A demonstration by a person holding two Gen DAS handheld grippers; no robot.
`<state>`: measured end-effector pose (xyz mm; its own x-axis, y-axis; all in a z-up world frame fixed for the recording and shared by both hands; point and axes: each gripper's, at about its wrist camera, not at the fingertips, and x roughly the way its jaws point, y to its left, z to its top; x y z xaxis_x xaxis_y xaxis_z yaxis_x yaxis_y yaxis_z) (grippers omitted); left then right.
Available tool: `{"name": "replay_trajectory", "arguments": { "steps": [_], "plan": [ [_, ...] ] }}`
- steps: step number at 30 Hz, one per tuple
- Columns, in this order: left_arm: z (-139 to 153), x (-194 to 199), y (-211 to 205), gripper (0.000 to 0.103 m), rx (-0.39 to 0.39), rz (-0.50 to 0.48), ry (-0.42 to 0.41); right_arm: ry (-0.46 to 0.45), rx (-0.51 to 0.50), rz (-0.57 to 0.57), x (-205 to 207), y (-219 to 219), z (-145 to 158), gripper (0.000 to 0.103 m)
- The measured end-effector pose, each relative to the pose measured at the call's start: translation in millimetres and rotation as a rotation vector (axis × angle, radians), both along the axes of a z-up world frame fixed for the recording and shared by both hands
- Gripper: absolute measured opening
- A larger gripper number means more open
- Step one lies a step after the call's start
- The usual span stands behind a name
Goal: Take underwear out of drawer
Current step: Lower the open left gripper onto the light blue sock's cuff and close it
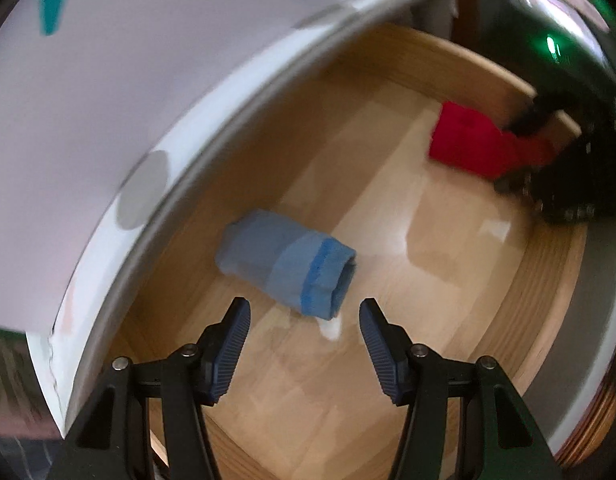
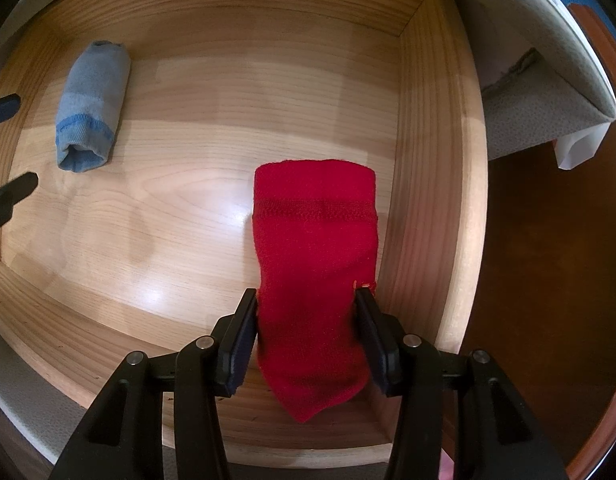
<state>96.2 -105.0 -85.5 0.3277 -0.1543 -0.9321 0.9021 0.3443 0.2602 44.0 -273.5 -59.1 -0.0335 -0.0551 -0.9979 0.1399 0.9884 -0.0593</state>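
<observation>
The red rolled underwear [image 2: 315, 264] lies on the wooden drawer [image 2: 427, 184] floor close along one side wall, its long axis running away from the right gripper [image 2: 306, 304], whose pads press its near end from both sides. The blue rolled underwear [image 1: 286, 262] lies well apart near the opposite wall, open end toward the left gripper [image 1: 304, 314], whose jaws stand wide and empty above it.

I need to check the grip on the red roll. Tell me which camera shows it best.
The right wrist view: the red roll fills the centre, sharp, with the right claw closed on its near end. The left wrist view shows it small, blurred and partly hidden in the drawer corner.
</observation>
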Motion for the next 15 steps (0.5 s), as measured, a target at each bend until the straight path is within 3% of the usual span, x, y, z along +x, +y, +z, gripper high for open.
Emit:
{"name": "replay_trajectory", "arguments": {
  "steps": [5,15],
  "plan": [
    [-10.1,5.6,-1.3,0.058,0.048,-0.072,-0.015,0.001,0.001,-0.011,1.5,1.9,-0.2,0.047],
    [-38.4,12.1,-14.9,0.058,0.069,-0.093,-0.001,0.007,-0.001,-0.02,4.6,6.5,-3.4,0.048]
  ]
}}
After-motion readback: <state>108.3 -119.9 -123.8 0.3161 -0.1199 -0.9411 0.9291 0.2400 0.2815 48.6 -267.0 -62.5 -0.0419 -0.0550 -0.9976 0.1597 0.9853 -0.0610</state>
